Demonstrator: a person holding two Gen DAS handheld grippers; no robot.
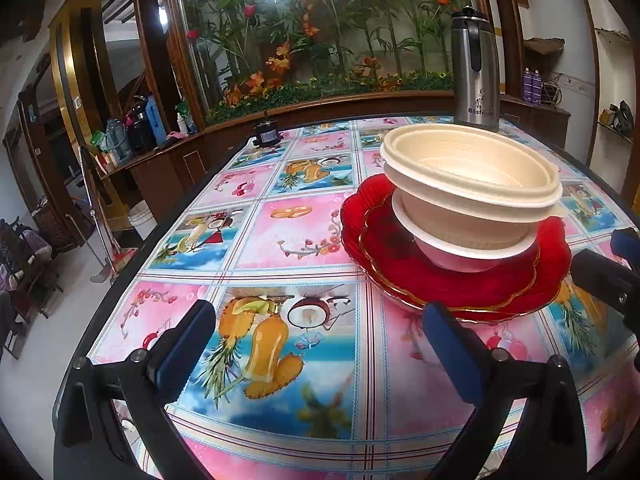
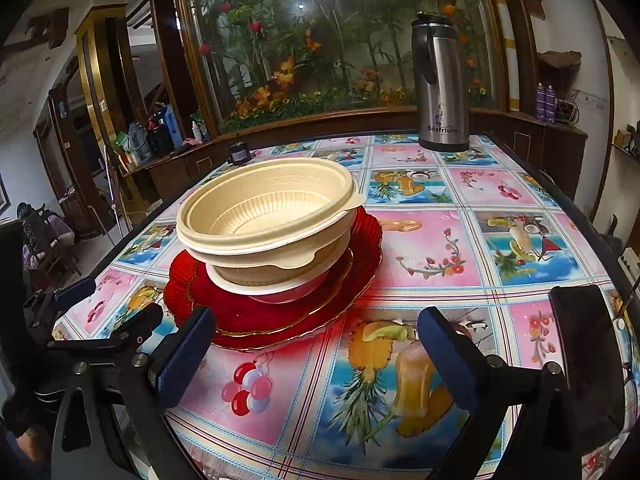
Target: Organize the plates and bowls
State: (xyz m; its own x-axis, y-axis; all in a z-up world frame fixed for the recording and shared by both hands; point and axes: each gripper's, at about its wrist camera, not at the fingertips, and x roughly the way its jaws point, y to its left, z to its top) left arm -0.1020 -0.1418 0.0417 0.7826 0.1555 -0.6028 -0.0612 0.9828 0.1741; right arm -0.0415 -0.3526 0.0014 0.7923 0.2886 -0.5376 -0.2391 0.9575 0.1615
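Observation:
A stack stands on the table: red scalloped plates (image 1: 460,280) (image 2: 256,316) with a gold rim at the bottom, a white-rimmed bowl (image 1: 460,250) (image 2: 276,288) on them, and cream ribbed bowls (image 1: 472,176) (image 2: 268,212) nested on top. My left gripper (image 1: 320,340) is open and empty, just left of and in front of the stack. My right gripper (image 2: 316,352) is open and empty, in front of the stack, its left finger (image 2: 188,352) close to the plate's rim. The left gripper also shows at the left edge of the right wrist view (image 2: 80,300).
A steel thermos jug (image 1: 476,72) (image 2: 440,88) stands at the table's far end. A small black object (image 1: 266,134) (image 2: 239,154) sits at the far left edge. The table (image 1: 280,232) has a fruit-print cloth. A dark phone-like object (image 2: 588,352) is at right.

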